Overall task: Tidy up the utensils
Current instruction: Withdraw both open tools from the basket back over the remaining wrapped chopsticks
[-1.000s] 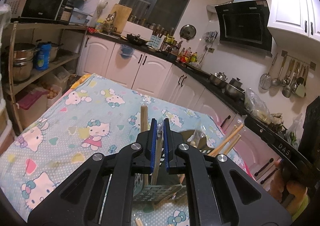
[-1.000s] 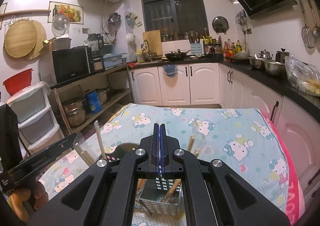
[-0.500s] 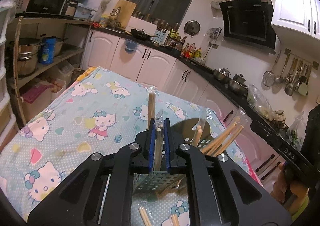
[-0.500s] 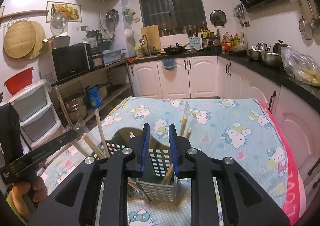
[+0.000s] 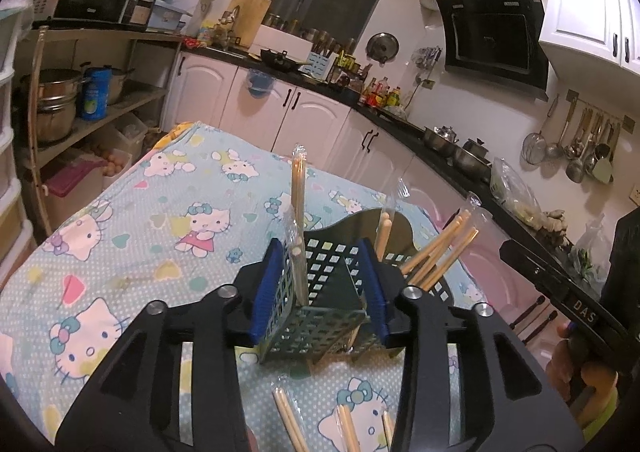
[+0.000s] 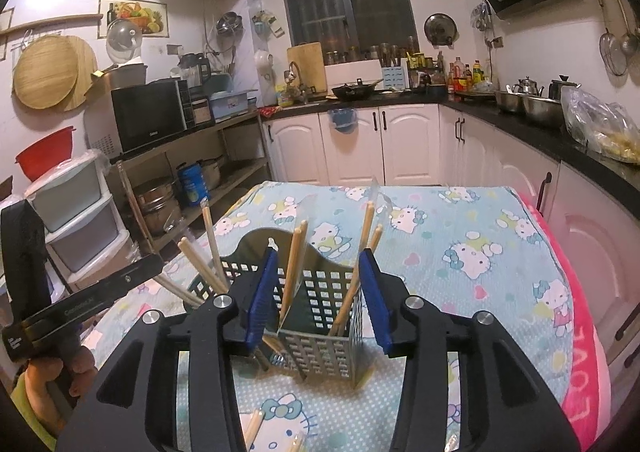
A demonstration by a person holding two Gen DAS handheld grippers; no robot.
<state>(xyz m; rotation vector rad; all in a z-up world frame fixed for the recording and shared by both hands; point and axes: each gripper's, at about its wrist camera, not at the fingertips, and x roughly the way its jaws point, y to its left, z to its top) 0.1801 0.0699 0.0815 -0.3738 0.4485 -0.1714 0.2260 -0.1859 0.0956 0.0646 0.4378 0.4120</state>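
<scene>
A dark green perforated utensil holder point(image 5: 320, 316) point(image 6: 320, 308) stands on the cartoon-cat tablecloth point(image 5: 140, 236). My left gripper point(image 5: 320, 252) is just in front of it. Its jaws are opening, and a wrapped chopstick pair point(image 5: 298, 207) stands free between them in the holder's left compartment. My right gripper point(image 6: 319, 258) faces the holder from the other side. Its jaws are opening too, with upright chopsticks point(image 6: 291, 272) between them, untouched. More chopsticks point(image 5: 440, 252) lean in another compartment. Wrapped pairs point(image 5: 290, 426) lie on the cloth close by.
The table's pink edge point(image 6: 584, 352) runs along the right. White cabinets and a dark counter with pots point(image 6: 528, 103) stand beyond it. Shelves with a microwave point(image 6: 148, 113) and pots are on the left. A hand point(image 6: 52, 384) holds the other gripper's handle.
Both pairs of jaws went from shut to apart. The left one let go of the wrapped chopstick pair, which now stands in the holder. The right gripper came nearer the holder.
</scene>
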